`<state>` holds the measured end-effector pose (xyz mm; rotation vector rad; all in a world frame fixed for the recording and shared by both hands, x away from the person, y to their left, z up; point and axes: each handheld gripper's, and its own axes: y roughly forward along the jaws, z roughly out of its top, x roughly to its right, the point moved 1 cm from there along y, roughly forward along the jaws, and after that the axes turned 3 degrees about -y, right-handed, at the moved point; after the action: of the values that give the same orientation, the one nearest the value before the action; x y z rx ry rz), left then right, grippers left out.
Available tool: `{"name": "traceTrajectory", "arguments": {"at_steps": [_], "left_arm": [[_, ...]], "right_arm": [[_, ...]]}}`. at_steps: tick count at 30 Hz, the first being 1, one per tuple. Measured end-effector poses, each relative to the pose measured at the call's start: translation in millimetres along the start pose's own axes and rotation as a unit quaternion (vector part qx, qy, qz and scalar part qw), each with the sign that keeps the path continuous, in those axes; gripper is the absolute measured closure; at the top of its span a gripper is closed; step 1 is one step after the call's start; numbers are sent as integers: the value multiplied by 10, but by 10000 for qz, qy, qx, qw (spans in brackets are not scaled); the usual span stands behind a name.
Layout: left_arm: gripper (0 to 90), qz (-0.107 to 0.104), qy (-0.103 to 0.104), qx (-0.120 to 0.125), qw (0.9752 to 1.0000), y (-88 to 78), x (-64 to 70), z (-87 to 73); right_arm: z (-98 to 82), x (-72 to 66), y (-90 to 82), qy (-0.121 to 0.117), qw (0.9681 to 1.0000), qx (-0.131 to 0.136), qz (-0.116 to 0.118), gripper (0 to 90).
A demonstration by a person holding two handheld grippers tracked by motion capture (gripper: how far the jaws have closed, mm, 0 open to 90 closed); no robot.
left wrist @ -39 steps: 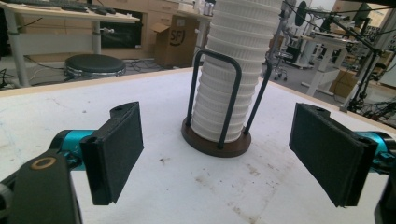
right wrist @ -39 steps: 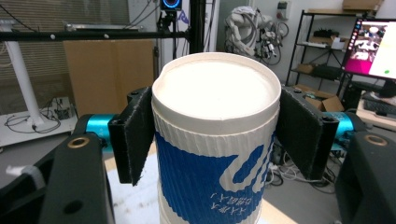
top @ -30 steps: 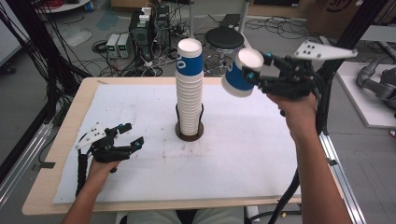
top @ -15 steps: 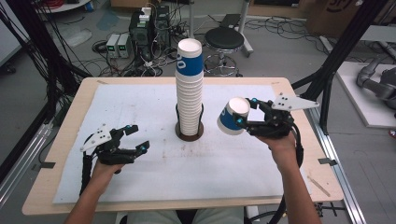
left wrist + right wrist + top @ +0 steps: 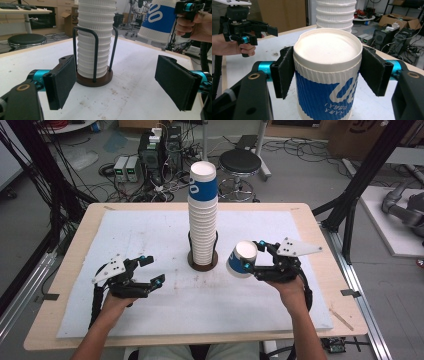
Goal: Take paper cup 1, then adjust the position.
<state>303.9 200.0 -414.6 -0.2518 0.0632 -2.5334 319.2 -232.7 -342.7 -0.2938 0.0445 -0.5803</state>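
Right claw [image 5: 250, 261] is clamped on a cup [image 5: 242, 259], one pad on each side of its ribbed blue-and-white wall, as the right gripper view shows [image 5: 325, 82]. The cup lies tilted in the grip, its white bottom facing up and toward the stack [image 5: 202, 215], above the mat [image 5: 150, 225] and not touching it.

Biggest hazard, by this reading, is the stack itself. It stands just left of the claw in a wire holder [image 5: 203, 262], tall and loose, with another blue cup on top. If the hand swings leftward while turning the held cup, a jaw or the cup could strike the column and tip it over the wires.

Next is the grip. Thin paper walls give under pressure; too hard a squeeze would crush the cup, too light a one would let it slide out, since it hangs at an angle.

Smaller still: set down while tilted, it would land on an edge and roll across the mat toward the table's rim.

Left claw [image 5: 150, 272] rests well off on the far side of the stack, jaws wide apart and holding nothing; a reach from there could collide with the right hand.
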Motion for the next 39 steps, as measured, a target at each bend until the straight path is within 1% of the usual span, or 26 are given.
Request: {"name": "traceTrajectory", "arguments": {"at_steps": [2,3,5,6,11,18,19,22,24,27,31,34,35,37,39], "left_arm": [[174,-21,6,-23,10000,5,2,0],[174,-12,1,-18,10000,6,2,0],[174,-3,15,-9,10000,5,-1,4],[174,-8,14,-6,10000,4,0,7],[174,-30,50,16,10000,9,16,30],[174,-140,81,12,9999,45,27,42],[174,-155,88,11,9998,49,31,45],[174,-215,109,16,9997,68,47,55],[174,-217,124,1,9997,82,62,59],[172,-291,137,-44,9995,110,95,62],[172,-418,185,-84,9989,145,161,71],[172,-546,196,-138,9982,175,214,64],[173,-594,209,-155,9979,188,228,62],[172,-658,258,-205,9973,213,258,56],[172,-731,265,-226,9967,234,291,50]], "right_arm": [[5,-10,14,-21,9999,-105,21,322],[12,-13,13,-72,9999,-97,40,322],[22,-27,6,-34,9999,-61,101,322],[26,-32,5,-52,9999,-48,117,322],[19,-46,21,-52,9999,-47,139,321],[25,-79,39,-70,9998,-48,197,322],[24,-82,41,-107,9997,-43,207,322],[13,-97,41,-80,9997,-61,244,322],[3,-104,37,-40,9995,-65,295,321],[-10,-115,42,2,9994,-50,335,321],[-13,-139,73,-21,9991,-76,424,320],[-4,-185,108,-44,9984,-76,565,320],[-1,-197,124,-84,9981,-69,604,319],[5,-228,159,-97,9974,-74,705,319],[3,-252,191,-88,9967,-56,801,319]]}}
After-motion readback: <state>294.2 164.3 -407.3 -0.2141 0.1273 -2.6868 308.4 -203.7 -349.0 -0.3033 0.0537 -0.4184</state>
